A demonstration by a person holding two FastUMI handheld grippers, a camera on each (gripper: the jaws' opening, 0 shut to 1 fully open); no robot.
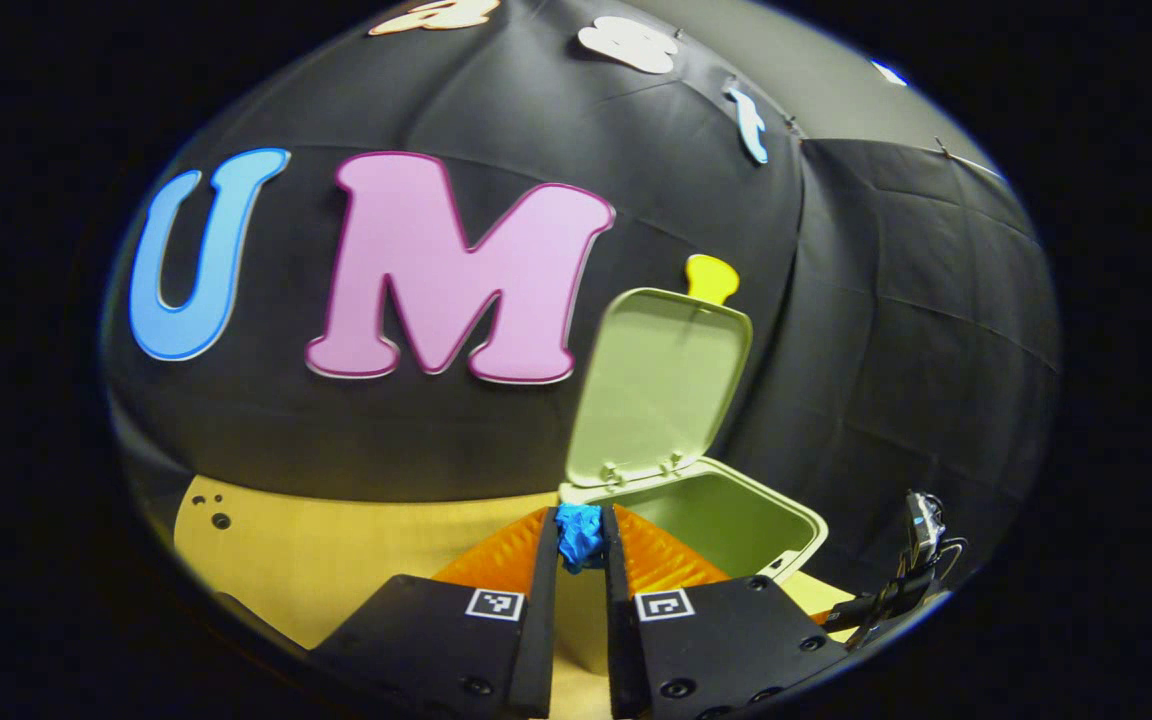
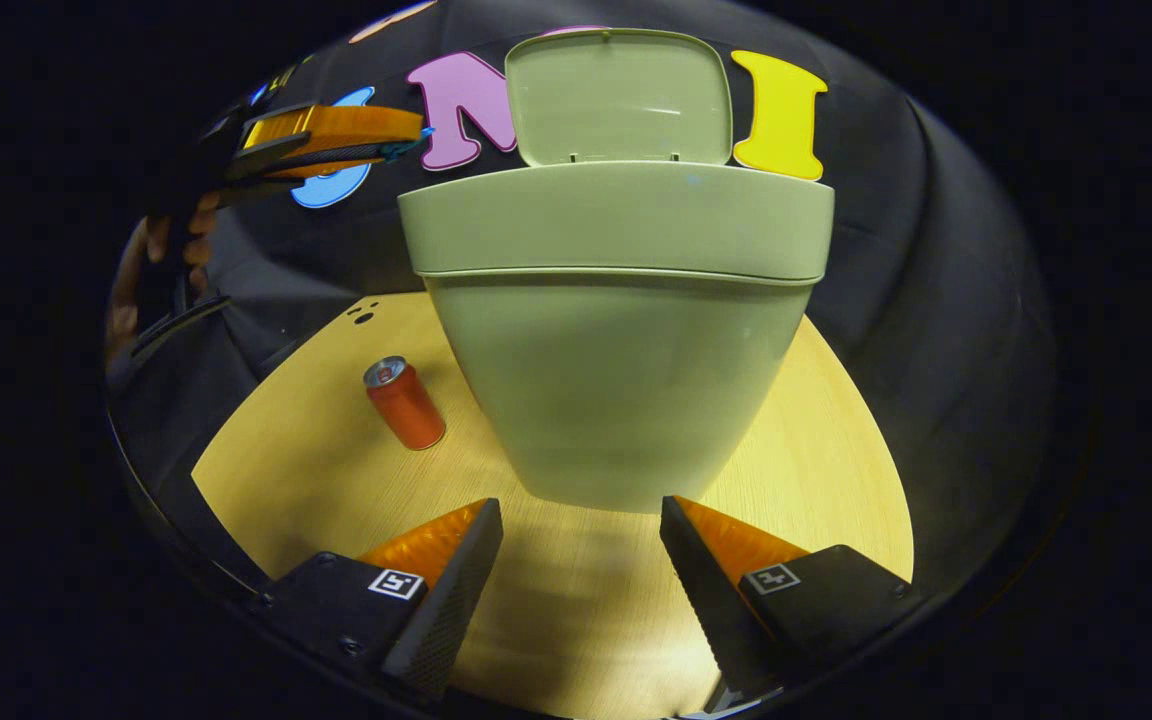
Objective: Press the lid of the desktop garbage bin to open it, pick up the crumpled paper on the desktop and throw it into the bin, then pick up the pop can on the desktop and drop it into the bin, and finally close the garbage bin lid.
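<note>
The left gripper (image 1: 581, 540) is clamped on the blue paper (image 1: 579, 533), held above the desk. The bin (image 1: 736, 520) lies just ahead and slightly right, lid (image 1: 658, 385) upright, opening just beyond the tips; release likely requires a short forward move. The right gripper (image 2: 581, 545) rests wide open and empty before the bin; the can (image 2: 406, 402) stands left of it.

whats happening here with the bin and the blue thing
A person is clearing a desk with tongs in each hand. The left tongs are shut on a crumpled blue paper, held near the rim of the green bin, whose lid stands open. The right tongs are open and empty, low in front of the bin. The red can stands on the desk beside the bin, not yet picked up.
</note>
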